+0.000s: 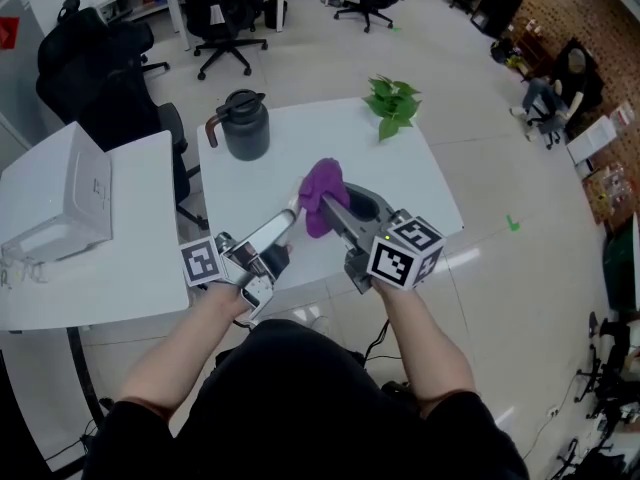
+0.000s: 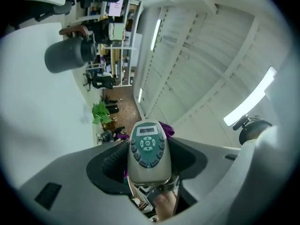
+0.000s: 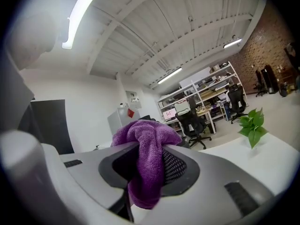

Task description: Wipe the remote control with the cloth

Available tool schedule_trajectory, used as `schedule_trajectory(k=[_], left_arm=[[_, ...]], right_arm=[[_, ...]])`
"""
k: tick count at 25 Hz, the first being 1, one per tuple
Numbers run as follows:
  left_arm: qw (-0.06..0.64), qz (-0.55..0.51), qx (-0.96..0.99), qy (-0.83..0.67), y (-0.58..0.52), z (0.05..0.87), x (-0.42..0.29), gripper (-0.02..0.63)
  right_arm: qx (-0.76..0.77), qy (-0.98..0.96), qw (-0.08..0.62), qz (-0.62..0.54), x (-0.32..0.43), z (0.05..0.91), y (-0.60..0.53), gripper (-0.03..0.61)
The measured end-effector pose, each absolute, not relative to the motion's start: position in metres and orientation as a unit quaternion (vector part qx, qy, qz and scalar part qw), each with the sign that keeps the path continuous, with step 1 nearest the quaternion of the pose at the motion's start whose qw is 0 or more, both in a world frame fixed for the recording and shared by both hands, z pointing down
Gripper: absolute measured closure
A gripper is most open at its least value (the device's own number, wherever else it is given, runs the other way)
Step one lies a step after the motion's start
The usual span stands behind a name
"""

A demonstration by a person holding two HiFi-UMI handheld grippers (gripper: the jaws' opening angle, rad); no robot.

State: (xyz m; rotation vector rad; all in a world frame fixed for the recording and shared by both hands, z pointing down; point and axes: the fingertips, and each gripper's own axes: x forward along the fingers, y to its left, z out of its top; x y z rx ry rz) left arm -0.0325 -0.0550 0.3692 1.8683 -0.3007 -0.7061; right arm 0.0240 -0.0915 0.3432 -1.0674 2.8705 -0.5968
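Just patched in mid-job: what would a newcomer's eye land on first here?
The purple cloth, bunched in the right tongs above the white table's near edge, stands out first. Beside it the left tongs grip a grey remote, its far tip right at the cloth. A dark jug and a green plant stand at the table's far side.

Grey remote point(image 2: 149, 159), teal keypad, held in left gripper point(image 2: 148, 146); purple cloth point(image 3: 146, 134) bunched in right gripper point(image 3: 150, 161).
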Motion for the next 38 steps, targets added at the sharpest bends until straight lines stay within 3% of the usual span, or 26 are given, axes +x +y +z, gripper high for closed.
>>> schedule_trajectory(k=[8,16,20,25,29,34,38], left_arm=[[0.52,-0.324,0.779,-0.136,-0.078,0.355,-0.057,0.356],[0.521,-0.264,0.807,-0.09,-0.045,0.361,-0.046,0.357],[0.478,-0.235,0.834,-0.147,-0.048,0.368,-0.061,0.356],[0.314,-0.049,0.879,-0.356,-0.074,0.416,-0.1,0.356],[0.212,0.093,0.866,-0.444,-0.091,0.463,-0.114,0.357],[0.194,0.171,0.838,-0.48,-0.109,0.521,-0.11,0.357],[0.241,0.194,0.801,-0.512,-0.132,0.563,-0.102,0.357]], right_arm=[[-0.239,0.948,-0.062,-0.2,-0.034,0.376,-0.041,0.448],[-0.333,0.926,-0.027,-0.176,-0.002,0.348,-0.081,0.449],[-0.372,0.917,-0.035,-0.143,0.0,0.341,-0.084,0.449],[-0.462,0.868,-0.182,-0.009,0.004,0.364,-0.078,0.448],[-0.483,0.84,-0.246,-0.007,0.009,0.395,-0.074,0.448],[-0.48,0.83,-0.279,-0.058,0.037,0.443,-0.084,0.448],[-0.462,0.83,-0.294,-0.103,0.057,0.486,-0.107,0.448]])
